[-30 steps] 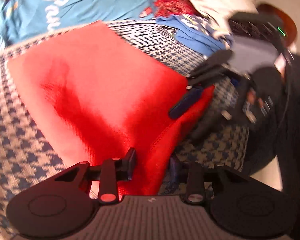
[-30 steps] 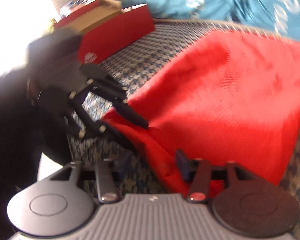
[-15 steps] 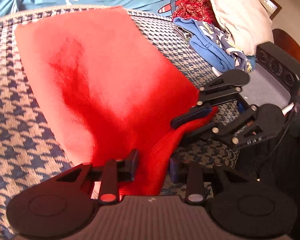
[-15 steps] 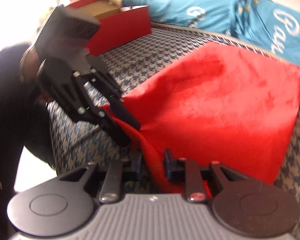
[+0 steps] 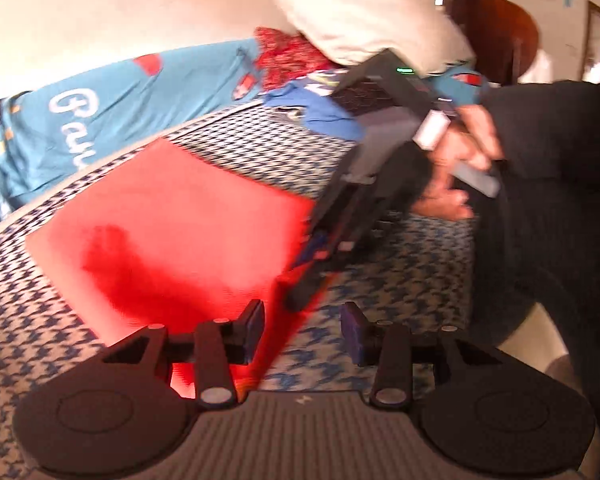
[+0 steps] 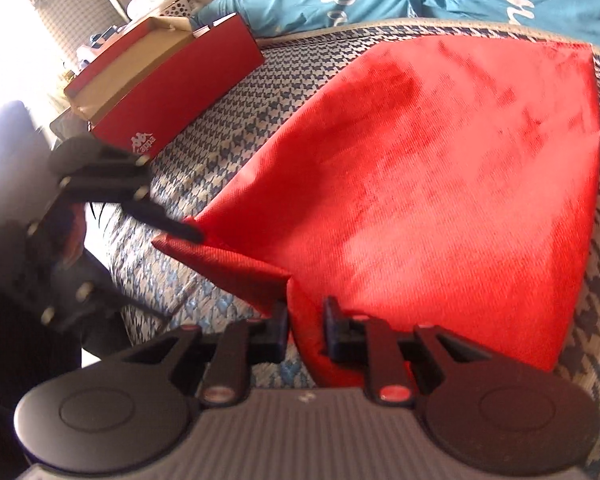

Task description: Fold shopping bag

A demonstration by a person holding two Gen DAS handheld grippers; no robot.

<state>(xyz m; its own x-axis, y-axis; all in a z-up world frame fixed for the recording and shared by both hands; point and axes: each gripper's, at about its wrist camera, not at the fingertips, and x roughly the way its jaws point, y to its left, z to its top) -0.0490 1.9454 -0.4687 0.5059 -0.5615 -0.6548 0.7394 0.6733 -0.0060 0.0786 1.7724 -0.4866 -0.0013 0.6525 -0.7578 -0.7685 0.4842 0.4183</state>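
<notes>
Both views sit low and close over a bed (image 5: 400, 264) with a houndstooth cover, each camera riding on its own tongs and looking forward and down along the two fingers. The left wrist view faces right, toward a white pillow (image 5: 364, 16) and the person's hand (image 5: 460, 160). The right wrist view faces left, toward a red box (image 6: 168, 88). Both share the red shopping bag (image 6: 440, 184) and the far blue cloth (image 5: 100, 120), and each shows the other tongs.
</notes>
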